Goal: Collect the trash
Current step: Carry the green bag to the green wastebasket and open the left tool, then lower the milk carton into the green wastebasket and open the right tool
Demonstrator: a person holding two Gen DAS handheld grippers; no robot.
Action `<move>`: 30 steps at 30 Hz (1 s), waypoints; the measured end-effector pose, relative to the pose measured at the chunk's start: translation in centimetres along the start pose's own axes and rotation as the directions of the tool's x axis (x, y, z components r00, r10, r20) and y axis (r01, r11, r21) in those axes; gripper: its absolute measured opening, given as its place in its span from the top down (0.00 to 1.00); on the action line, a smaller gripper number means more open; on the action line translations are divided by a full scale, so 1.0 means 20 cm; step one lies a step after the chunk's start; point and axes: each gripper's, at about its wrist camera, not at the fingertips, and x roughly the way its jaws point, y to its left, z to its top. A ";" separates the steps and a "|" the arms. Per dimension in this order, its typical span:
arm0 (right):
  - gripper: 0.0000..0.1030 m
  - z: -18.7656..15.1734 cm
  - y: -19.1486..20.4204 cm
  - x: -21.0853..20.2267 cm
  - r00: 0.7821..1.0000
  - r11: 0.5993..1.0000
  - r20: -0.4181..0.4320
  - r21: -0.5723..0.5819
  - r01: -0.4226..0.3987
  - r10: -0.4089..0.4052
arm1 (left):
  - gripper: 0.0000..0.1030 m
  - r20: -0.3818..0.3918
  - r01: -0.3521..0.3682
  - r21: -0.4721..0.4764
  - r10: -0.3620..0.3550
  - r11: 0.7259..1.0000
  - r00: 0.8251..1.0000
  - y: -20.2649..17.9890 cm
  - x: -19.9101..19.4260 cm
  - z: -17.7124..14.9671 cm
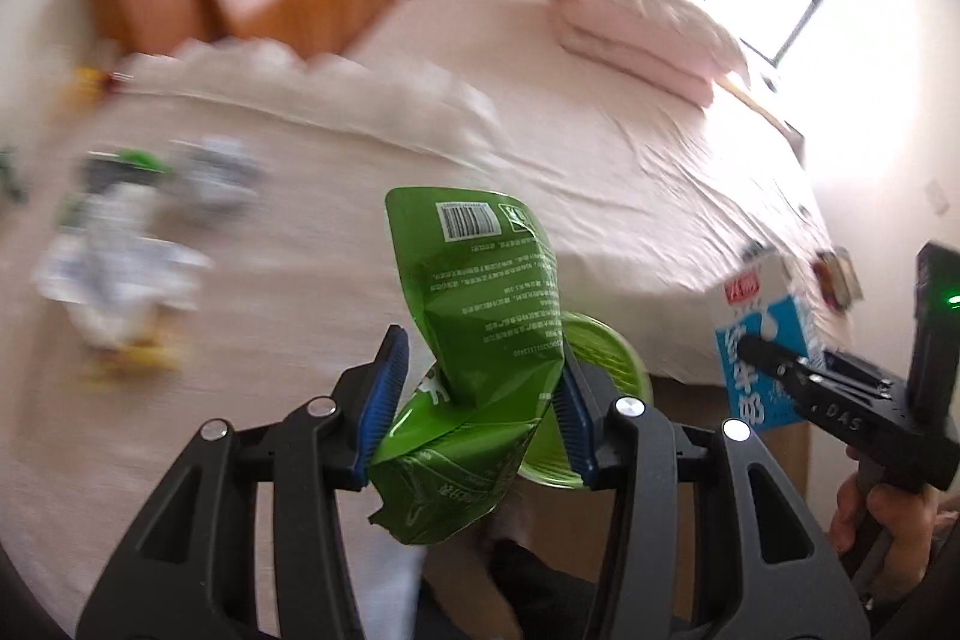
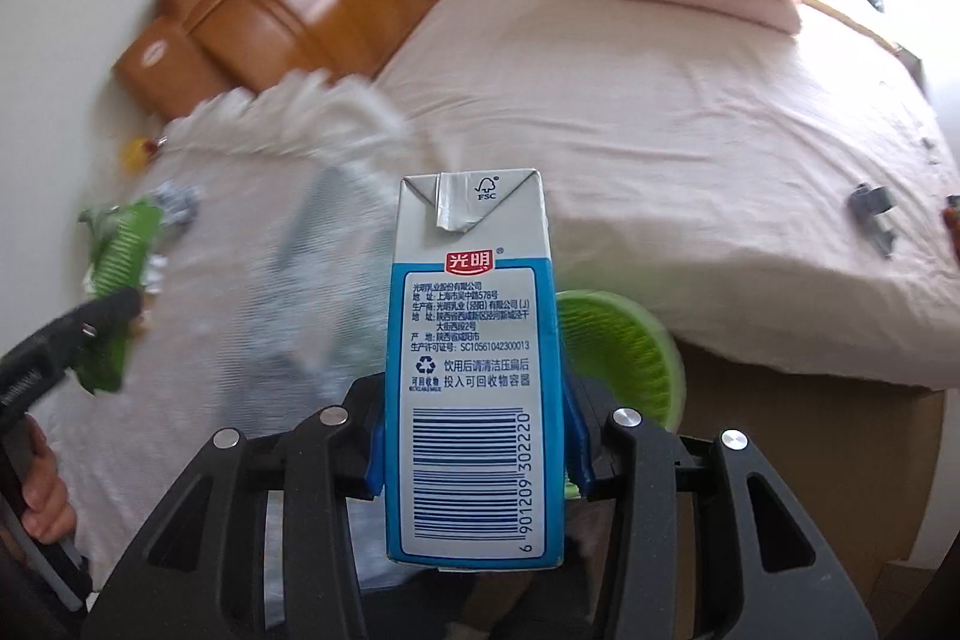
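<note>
Two claws full, L wrapper (image 1: 480,316), R carton (image 2: 474,370)

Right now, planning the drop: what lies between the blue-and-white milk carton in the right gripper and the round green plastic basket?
Nothing shows there: in the right wrist view the round green plastic basket sits just behind the blue-and-white milk carton.
</note>
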 end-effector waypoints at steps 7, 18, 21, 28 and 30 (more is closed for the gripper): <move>0.57 0.05 -0.43 -0.06 0.999 0.999 0.034 0.047 0.017 -0.019 | 0.56 -0.116 0.041 0.117 -0.027 0.992 0.993 -0.51 0.46 0.03; 0.57 0.03 -0.74 0.04 1.000 0.997 -0.014 0.072 0.010 -0.009 | 0.18 -0.256 0.015 0.126 0.018 0.992 0.966 -0.74 0.91 -0.11; 0.57 0.03 -0.74 0.05 1.000 0.998 -0.014 0.067 -0.007 0.008 | 0.14 -0.235 0.022 0.082 -0.002 0.996 0.972 -0.76 0.86 -0.09; 0.57 0.05 -0.67 0.11 0.998 0.998 -0.025 0.018 -0.057 0.057 | 0.10 -0.116 -0.064 0.086 0.074 0.994 0.991 -0.75 0.61 0.01; 0.57 0.03 -0.63 0.15 0.997 0.998 -0.040 0.001 -0.070 0.070 | 0.08 -0.094 -0.087 0.066 0.093 0.994 0.991 -0.71 0.52 0.02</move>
